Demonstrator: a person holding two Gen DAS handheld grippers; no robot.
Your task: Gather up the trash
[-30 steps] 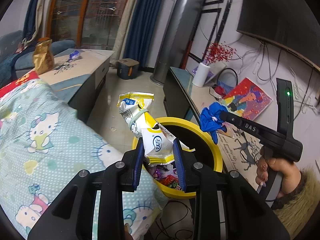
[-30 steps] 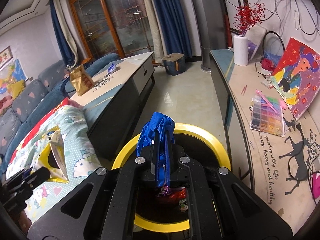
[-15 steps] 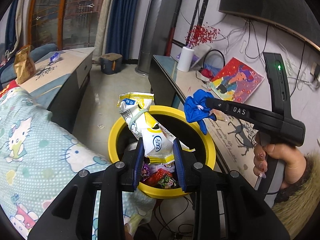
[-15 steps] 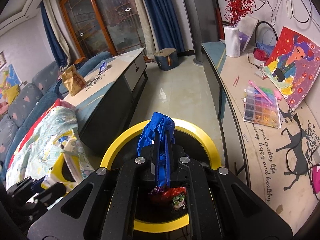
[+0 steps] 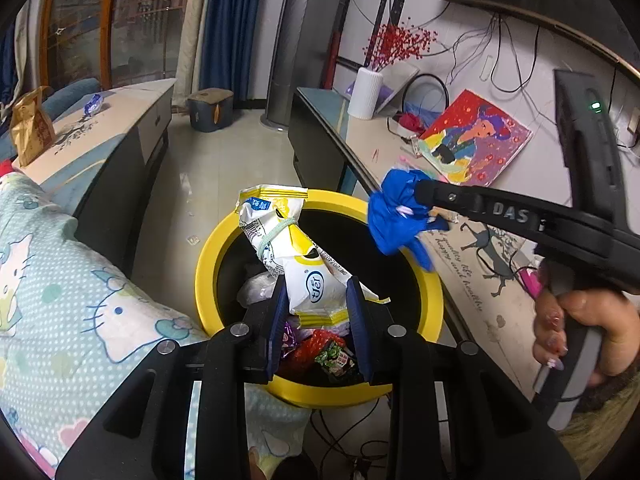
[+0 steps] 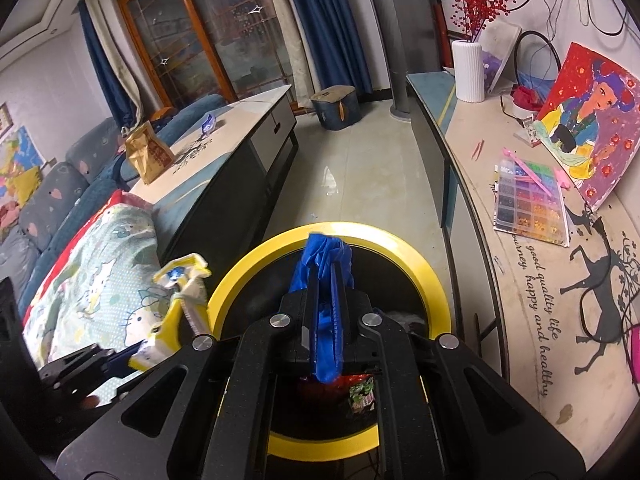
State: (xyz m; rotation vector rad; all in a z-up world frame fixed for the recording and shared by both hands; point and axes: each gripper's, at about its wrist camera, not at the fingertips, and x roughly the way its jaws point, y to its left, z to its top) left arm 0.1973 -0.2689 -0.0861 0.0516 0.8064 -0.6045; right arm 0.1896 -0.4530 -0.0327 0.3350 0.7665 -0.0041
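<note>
Left tongs (image 5: 316, 312): clamped on yellow-white snack bag (image 5: 296, 256), now above bin centre rather than its 9 o'clock rim. Right tongs (image 6: 326, 300): clamped on blue wrapper (image 6: 324, 260), above yellow-rimmed trash bin (image 6: 424, 268). Release likely next.

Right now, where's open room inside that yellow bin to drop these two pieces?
The yellow bin is free along its dark far side, under the blue wrapper. The near side is crowded with red and green wrappers and a white bag, below the yellow-white snack bag.
</note>
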